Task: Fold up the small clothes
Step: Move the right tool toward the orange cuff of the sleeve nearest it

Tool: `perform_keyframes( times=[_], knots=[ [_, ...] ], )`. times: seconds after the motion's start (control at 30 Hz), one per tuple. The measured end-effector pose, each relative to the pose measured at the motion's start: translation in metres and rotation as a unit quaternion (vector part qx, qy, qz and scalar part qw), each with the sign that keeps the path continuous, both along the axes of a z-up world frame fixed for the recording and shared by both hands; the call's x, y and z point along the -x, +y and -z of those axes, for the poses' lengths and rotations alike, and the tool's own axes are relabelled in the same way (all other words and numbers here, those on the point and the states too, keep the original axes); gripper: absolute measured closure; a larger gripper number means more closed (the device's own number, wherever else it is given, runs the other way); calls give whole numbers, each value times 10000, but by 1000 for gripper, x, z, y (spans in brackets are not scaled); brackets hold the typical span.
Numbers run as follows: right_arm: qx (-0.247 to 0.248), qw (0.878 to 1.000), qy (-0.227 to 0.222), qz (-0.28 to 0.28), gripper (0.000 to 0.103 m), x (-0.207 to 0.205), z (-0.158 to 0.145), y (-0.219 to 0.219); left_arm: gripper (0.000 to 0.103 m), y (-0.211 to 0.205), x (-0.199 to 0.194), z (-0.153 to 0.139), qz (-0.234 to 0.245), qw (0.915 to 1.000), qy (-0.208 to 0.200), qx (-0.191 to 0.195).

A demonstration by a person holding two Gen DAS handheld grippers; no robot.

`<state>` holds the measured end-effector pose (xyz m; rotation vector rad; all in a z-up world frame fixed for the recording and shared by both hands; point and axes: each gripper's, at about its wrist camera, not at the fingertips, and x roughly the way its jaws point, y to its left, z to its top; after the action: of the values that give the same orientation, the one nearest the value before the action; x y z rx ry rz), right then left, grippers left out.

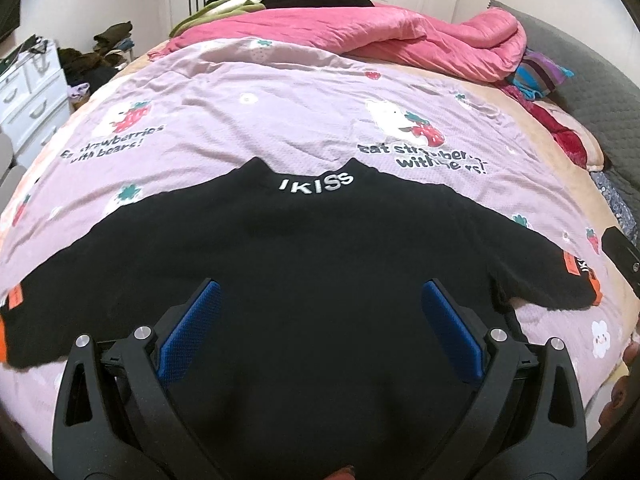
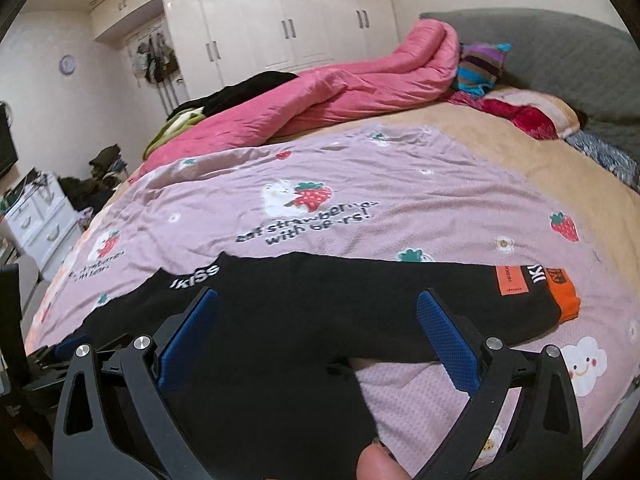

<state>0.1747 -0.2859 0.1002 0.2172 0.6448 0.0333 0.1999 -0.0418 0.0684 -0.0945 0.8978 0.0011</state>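
Left wrist view: one black sweater (image 1: 304, 248) laid flat on the bed, front down or up unclear, sleeves spread to both sides. Collar reads "IKISS" in white. Orange tag on each cuff, two counted; the right one carries small print too small to read, next to white letters "IK". Left gripper (image 1: 318, 304) hangs over the sweater body, jaws spread wide, nothing between the blue pads (image 1: 450, 322). Purple sheet (image 1: 248, 120) under it, printed "eat strawberries with bears!" twice, each with a bear and strawberry. Pink quilt (image 1: 400, 36) bunched at the far side. White drawer unit (image 1: 32, 96) off to the left.

Right wrist view: same sweater (image 2: 280, 320), seen from its right sleeve end. "IKISS" readable on the collar; orange tag plus orange cuff at the sleeve tip, white "IK" beside them. Right gripper (image 2: 318, 308) above the sleeve and armpit area, jaws wide apart, holding nothing. Sheet slogan visible twice again. White wardrobe (image 2: 288, 20) behind, four dark handles counted. Round wall clock (image 2: 67, 65) on the left wall.
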Motion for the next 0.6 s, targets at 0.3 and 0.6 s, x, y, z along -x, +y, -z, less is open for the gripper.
perform_keyframes(
  times=[0.3,0.6],
  knots=[
    [-149,9973,334,632,4,-25,30,-44,9,-20,-31,19,262,9996,119,-61],
    [-467,9890,613,1262,4,-34,57,-93,9,-29,-46,37,379,9992,158,31]
  ],
)
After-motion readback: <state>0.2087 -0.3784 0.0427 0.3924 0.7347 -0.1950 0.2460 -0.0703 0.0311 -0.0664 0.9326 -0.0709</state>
